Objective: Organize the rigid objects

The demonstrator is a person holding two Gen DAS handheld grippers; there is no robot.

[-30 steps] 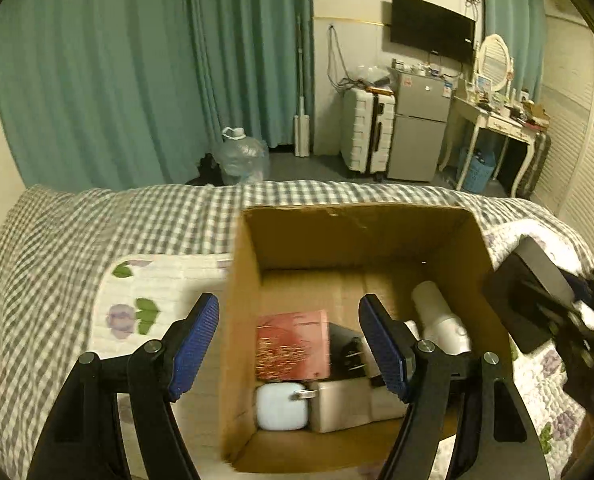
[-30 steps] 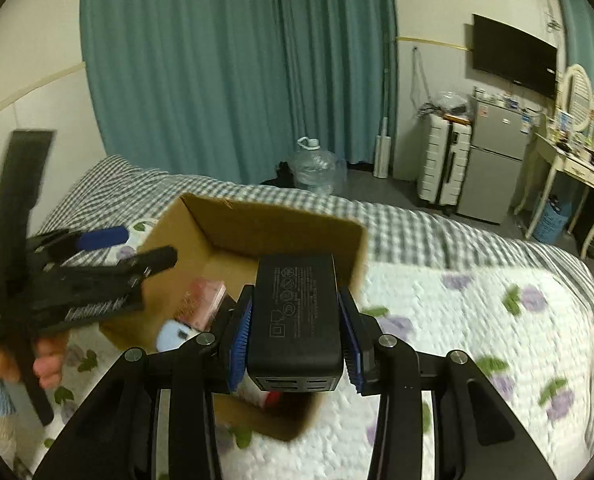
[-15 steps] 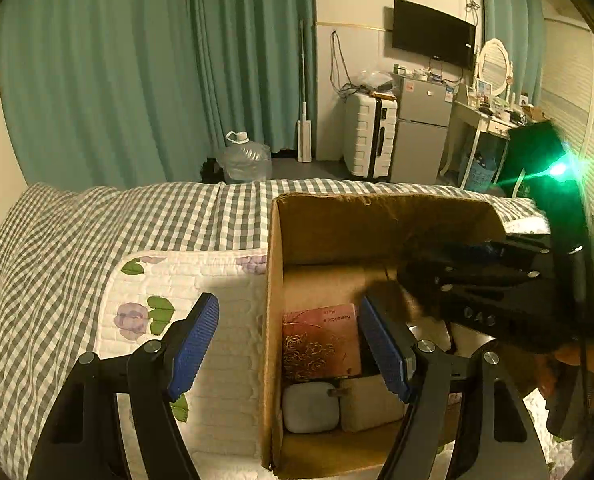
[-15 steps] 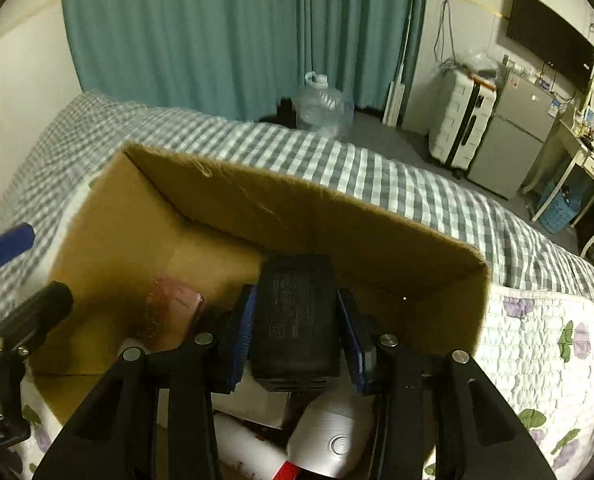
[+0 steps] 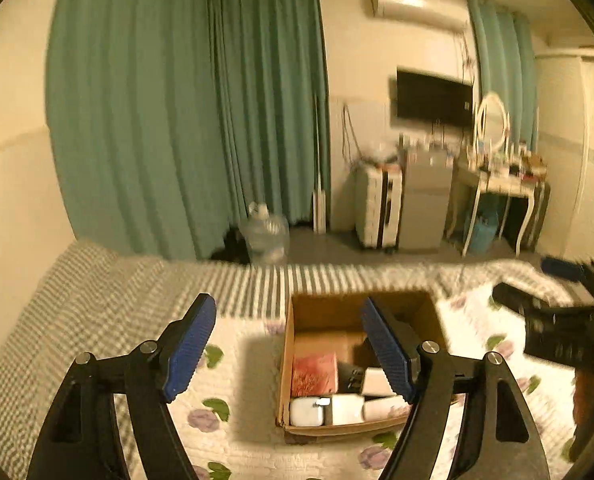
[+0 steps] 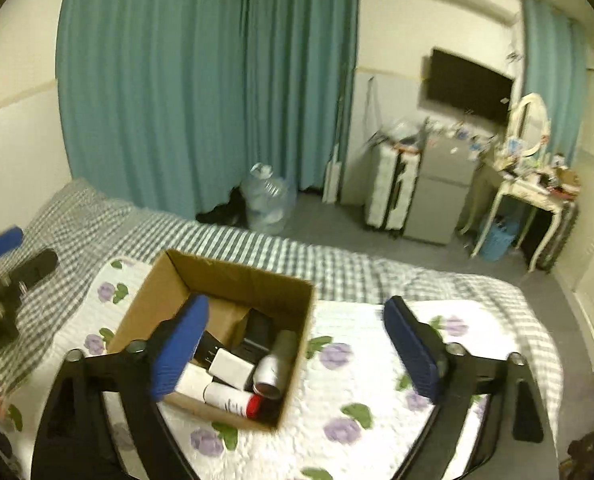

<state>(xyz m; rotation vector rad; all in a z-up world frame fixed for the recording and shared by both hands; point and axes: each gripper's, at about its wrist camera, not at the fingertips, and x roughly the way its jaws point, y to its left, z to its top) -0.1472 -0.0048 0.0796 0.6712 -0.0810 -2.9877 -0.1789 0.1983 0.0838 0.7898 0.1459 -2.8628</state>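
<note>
With both grippers raised above the bed [image 6: 377,364], the placing step appears complete. The right gripper [image 6: 297,350] has its jaws wide apart and empty; the left gripper [image 5: 289,354] likewise stands apart, holding nothing. The cardboard box [image 6: 233,276] sits on the floral quilt toward the bed's left side, containing a black adapter [image 6: 259,330], a white charger [image 6: 231,368], a silver cylinder [image 6: 277,364] and a red-capped tube [image 6: 233,398]. No loose item is visible on the quilt, so the next move probably calls for locating another object.
</note>
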